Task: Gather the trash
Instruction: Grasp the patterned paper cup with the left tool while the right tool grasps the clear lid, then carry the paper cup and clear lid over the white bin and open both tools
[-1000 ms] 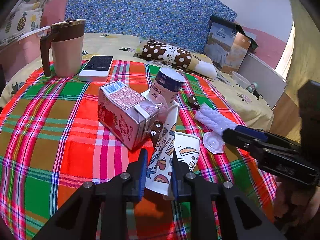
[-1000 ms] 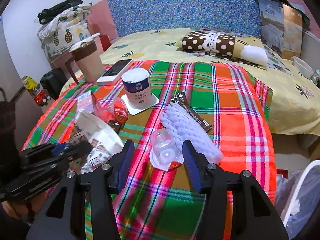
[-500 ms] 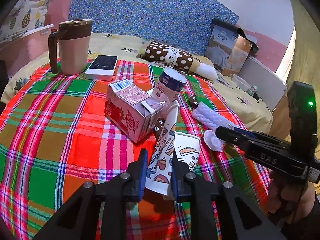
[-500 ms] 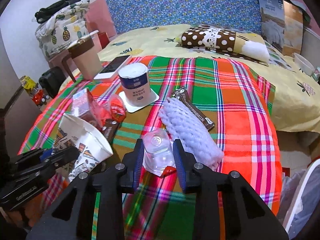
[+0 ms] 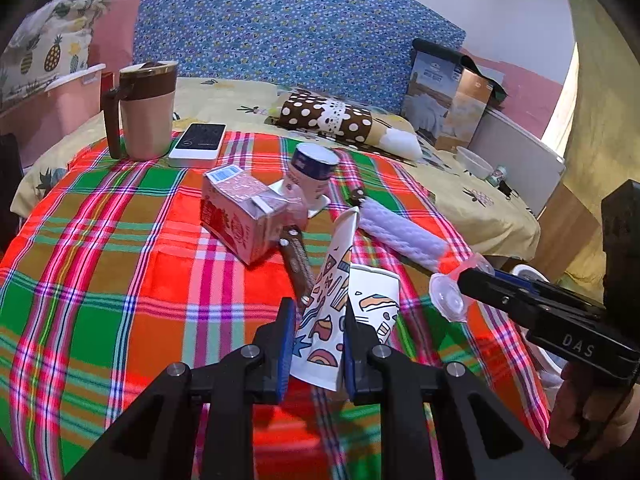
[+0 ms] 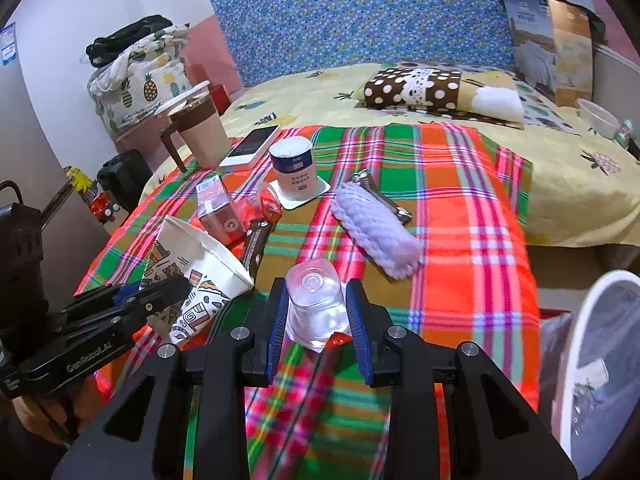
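Surface: bed (image 6: 560,184) under a bright plaid cloth (image 5: 120,280)
On cloth: pink milk carton (image 5: 240,220), white foam sleeve (image 6: 376,232), brown-lidded mug (image 5: 146,112)

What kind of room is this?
Most likely a bedroom: a bed with a yellow pineapple sheet, a polka-dot pillow on it, and a blue patterned headboard behind.

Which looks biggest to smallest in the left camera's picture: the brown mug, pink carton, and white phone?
1. Pink carton
2. Brown mug, nearly as big; it stands farther from the camera, so this order is unsure.
3. White phone, clearly smallest.
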`<state>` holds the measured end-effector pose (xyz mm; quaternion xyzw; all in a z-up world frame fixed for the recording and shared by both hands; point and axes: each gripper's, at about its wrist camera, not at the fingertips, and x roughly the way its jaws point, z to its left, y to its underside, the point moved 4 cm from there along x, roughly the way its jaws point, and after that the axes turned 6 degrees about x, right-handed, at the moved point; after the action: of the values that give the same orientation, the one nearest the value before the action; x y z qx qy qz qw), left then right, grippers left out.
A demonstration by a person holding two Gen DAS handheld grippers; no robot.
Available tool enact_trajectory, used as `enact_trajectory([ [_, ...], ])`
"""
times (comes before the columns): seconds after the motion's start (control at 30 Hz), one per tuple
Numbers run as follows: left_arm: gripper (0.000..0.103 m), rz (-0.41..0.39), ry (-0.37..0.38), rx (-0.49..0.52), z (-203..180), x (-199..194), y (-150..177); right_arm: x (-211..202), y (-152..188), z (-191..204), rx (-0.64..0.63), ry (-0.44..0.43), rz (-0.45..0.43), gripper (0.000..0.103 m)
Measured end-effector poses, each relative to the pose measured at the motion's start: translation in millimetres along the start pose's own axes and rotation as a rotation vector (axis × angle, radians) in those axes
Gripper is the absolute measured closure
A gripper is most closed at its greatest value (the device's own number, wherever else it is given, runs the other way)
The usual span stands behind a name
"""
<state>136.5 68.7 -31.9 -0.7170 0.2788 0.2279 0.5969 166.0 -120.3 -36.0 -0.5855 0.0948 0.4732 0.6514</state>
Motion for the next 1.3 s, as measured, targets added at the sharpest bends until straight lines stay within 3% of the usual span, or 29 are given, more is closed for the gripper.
enact_trajectory([
  [0.67, 0.082, 0.011, 0.059, 0.092, -74.6, -35.2, 25.9, -53.6, 31.4, -26.5, 0.075, 0.04, -0.071, 0.071],
  [1.3, 0.082, 0.043, 0.169, 0.2, -153.3, -2.1, 15.3, -88.7, 39.3, -94.8, 0.196, 0.14, -0.149, 0.071],
])
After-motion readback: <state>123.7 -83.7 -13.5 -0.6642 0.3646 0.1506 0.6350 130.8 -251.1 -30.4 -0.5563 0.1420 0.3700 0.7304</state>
